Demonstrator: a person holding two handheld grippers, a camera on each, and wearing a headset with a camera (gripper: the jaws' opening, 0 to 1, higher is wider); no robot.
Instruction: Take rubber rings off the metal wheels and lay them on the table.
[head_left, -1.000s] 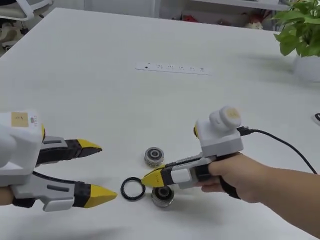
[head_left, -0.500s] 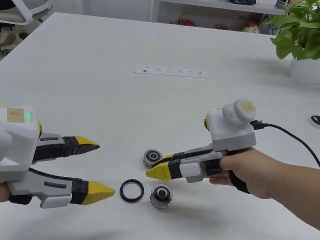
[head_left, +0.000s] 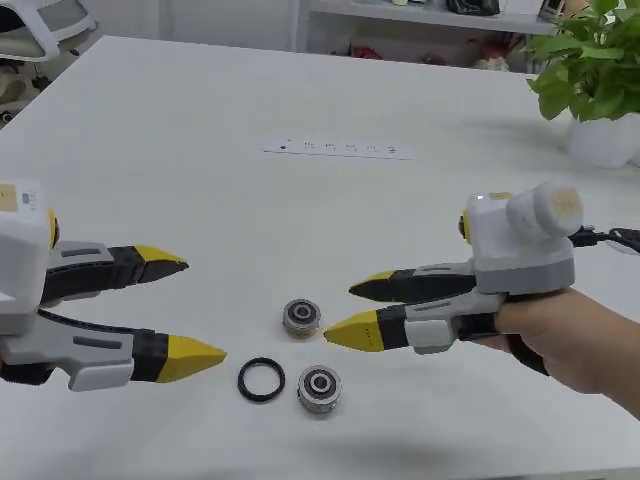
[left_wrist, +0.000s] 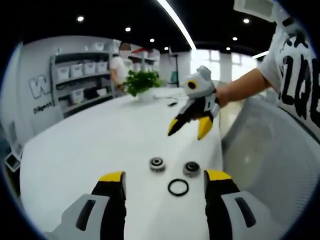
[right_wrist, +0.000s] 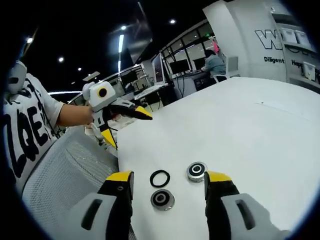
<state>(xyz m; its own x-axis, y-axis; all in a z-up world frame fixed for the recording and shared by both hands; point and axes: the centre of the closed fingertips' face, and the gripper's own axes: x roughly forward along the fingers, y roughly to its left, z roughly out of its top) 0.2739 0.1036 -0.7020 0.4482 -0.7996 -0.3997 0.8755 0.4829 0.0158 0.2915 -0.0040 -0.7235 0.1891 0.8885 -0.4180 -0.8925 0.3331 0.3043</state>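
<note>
A loose black rubber ring (head_left: 261, 380) lies flat on the white table (head_left: 200, 180). Two small metal wheels stand close by, one (head_left: 301, 317) just beyond the ring and one (head_left: 319, 388) right beside it. Left of the ring, my left gripper (head_left: 200, 308) hovers open and holds nothing. My right gripper (head_left: 340, 311) is open too, a little right of the wheels and above the table. The left gripper view looks between its own fingertips (left_wrist: 112, 176) at the ring (left_wrist: 178, 187) and both wheels (left_wrist: 157, 164) (left_wrist: 191, 168). The right gripper view has the ring (right_wrist: 160, 178) and wheels (right_wrist: 197, 171) (right_wrist: 162, 199) between its jaws.
A white power strip (head_left: 337, 148) lies further back on the table. A potted plant (head_left: 590, 80) stands at the far right corner. A black cable (head_left: 610, 238) trails from the right gripper. The table's near edge runs just below the wheels.
My right gripper has lifted off the nearer wheel, drawn back to the right and opened. The ring and both wheels stay where they were; the left gripper stays open.
</note>
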